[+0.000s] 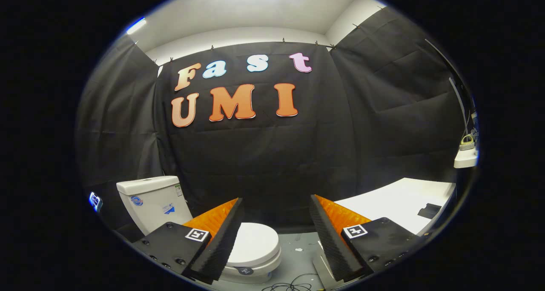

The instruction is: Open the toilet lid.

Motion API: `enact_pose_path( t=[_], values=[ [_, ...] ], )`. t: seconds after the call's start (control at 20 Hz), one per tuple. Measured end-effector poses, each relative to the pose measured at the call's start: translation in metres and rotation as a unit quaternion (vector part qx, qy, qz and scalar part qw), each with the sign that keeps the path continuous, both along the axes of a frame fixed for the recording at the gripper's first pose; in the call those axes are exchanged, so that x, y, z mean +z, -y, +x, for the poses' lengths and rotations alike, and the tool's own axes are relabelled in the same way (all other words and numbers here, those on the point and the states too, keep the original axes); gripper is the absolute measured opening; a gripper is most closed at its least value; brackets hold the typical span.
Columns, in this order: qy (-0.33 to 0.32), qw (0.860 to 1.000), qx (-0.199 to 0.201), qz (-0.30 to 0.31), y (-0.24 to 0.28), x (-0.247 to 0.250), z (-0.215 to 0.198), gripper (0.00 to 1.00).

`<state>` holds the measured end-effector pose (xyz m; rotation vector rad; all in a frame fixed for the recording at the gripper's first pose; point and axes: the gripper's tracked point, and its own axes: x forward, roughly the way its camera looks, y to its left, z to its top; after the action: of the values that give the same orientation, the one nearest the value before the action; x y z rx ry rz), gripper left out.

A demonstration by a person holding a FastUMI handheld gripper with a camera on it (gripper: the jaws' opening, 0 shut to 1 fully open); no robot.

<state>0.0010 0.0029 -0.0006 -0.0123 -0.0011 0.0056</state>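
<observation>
A white toilet stands on the floor ahead and below, with its tank (151,201) to the left, against the black cloth wall. Its lid (255,242) lies flat and closed over the bowl, partly hidden behind my left finger (221,235). My gripper (276,206) hangs well above and short of the toilet. It is open, with a wide gap and nothing between the fingers. The right finger (328,235) points past the bowl toward the floor.
A white table (396,201) with a small dark object (429,210) stands to the right of the toilet. A white shelf (465,158) carrying something sits higher on the right. Thin cables (294,284) lie on the grey floor in front of the bowl.
</observation>
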Motion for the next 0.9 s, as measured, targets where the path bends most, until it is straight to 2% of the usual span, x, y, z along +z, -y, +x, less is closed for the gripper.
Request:
enact_pose_path(
  t=[0.9],
  values=[
    [-0.002,1.000,0.001,0.001,0.0000,-0.0028,0.0001,0.99]
  ],
)
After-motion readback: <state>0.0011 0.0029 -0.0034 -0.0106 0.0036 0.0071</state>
